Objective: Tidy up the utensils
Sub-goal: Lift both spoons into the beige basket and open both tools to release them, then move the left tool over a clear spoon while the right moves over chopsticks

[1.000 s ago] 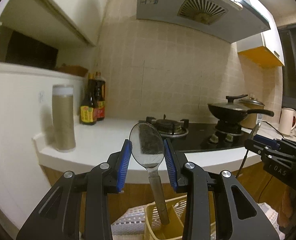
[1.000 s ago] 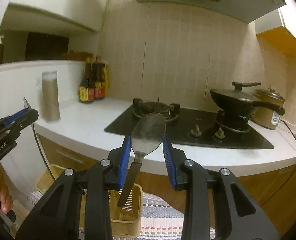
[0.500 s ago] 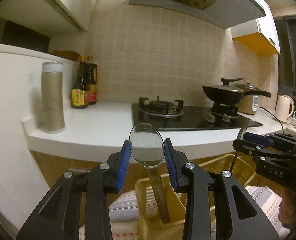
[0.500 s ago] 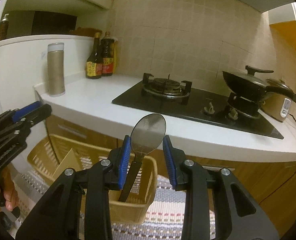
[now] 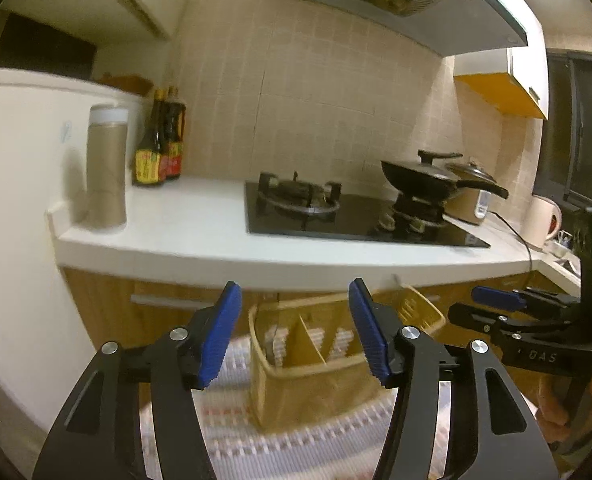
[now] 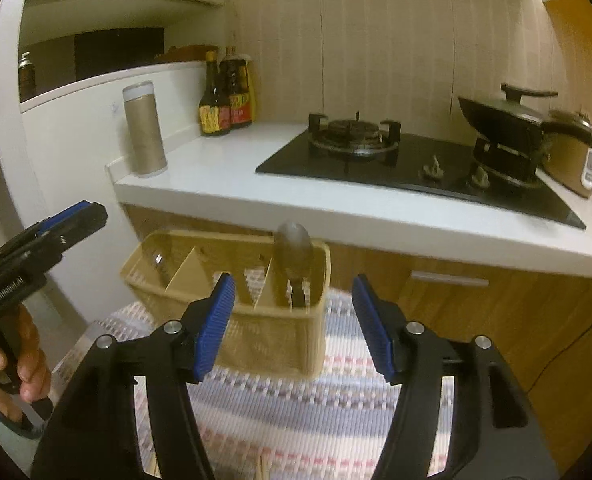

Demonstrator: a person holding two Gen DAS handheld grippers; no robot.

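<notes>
Both jaws are seen opening, nothing between them: left gripper [image 5: 294, 332] and right gripper [image 6: 292, 324]. A spoon [image 6: 294, 248] stands upright (bowl up) in the yellow caddy's [image 6: 272, 336] right compartment.

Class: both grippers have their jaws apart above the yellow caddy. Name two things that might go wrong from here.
1. The spoon leans bowl-up in the end compartment of the light caddy; a knock might tip it.
2. The left gripper and right gripper, both opening with nothing between the jaws, hang close together and might collide.
</notes>
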